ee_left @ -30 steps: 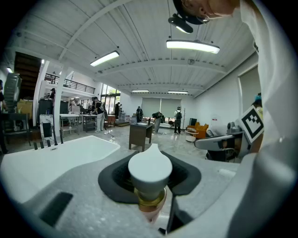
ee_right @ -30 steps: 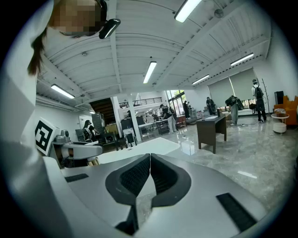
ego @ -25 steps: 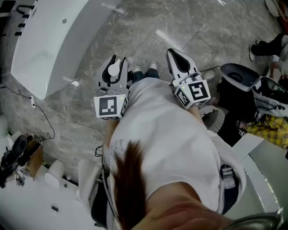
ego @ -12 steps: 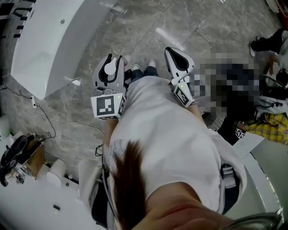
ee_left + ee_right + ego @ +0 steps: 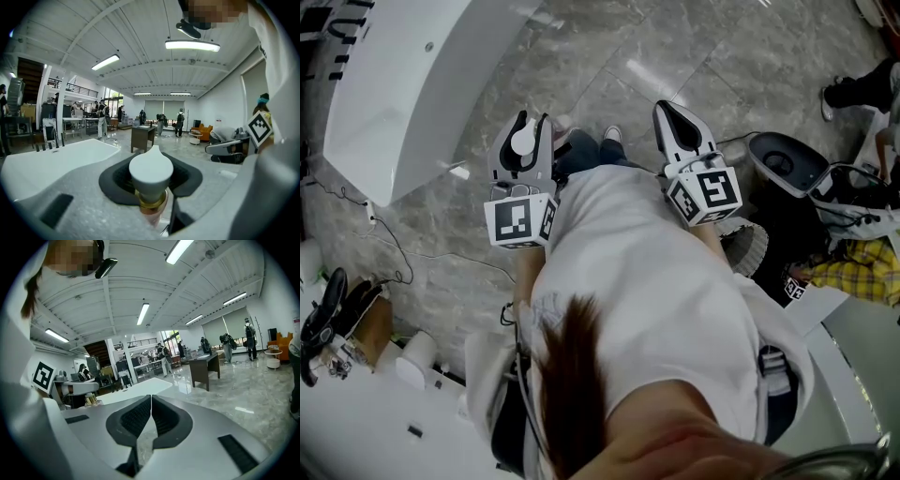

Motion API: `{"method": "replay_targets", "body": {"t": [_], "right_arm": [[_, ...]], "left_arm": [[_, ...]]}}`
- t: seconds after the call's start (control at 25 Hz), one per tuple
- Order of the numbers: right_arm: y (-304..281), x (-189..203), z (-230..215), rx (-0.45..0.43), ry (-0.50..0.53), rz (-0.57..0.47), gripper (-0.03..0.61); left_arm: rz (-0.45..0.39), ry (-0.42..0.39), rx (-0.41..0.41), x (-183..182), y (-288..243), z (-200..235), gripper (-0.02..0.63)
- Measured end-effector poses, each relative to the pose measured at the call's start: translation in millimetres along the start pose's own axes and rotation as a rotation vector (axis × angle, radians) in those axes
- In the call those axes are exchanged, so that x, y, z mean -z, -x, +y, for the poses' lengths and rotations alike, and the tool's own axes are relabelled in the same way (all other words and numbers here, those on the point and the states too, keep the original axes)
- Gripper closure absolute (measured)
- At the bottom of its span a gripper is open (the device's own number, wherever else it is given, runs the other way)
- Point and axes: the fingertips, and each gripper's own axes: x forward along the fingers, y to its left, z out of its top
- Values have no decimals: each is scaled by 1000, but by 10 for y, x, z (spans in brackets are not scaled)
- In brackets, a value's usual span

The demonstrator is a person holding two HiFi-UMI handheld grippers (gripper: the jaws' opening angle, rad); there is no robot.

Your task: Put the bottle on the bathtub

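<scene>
My left gripper (image 5: 532, 120) is shut on the bottle; its white teardrop cap (image 5: 522, 141) shows between the jaws. In the left gripper view the cap (image 5: 151, 169) and gold collar (image 5: 151, 202) stand upright between the black pads (image 5: 112, 180). The white bathtub (image 5: 403, 84) lies up and to the left of the gripper over the grey marble floor, apart from it. The tub (image 5: 56, 157) also fills the lower left of the left gripper view. My right gripper (image 5: 666, 106) is shut on nothing, its pads (image 5: 140, 416) meeting tip to tip.
A black bin (image 5: 792, 159), bags and yellow checked cloth (image 5: 862, 267) crowd the right. Cables (image 5: 384, 253) trail over the floor at left, beside a cluttered white counter (image 5: 356, 412). A dark desk (image 5: 142, 137) and standing people are far across the hall.
Both grippers have shifted a little across the floor with the person's step, the left one up and left in the head view. The bottle stays in the left jaws.
</scene>
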Motion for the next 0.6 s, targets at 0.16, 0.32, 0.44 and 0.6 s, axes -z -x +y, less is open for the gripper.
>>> {"method": "replay_targets", "body": {"t": [0.16,0.32,0.44,0.6], "right_arm": [[74,8,-87,10,-15,-9,565],[-8,2,-117,24,-31,-7,565],[-145,-40,-112,31,-36,2,565],[-303,-58,-25,42,-53,15,565]], "left_arm": [[-10,1,11,-37,-49,-66,475],[-5,-7,22,-69,-154,2,476],[-1,-2,31,-109,-248,136,475],[4,0,50,-148,-281,327,474]]}}
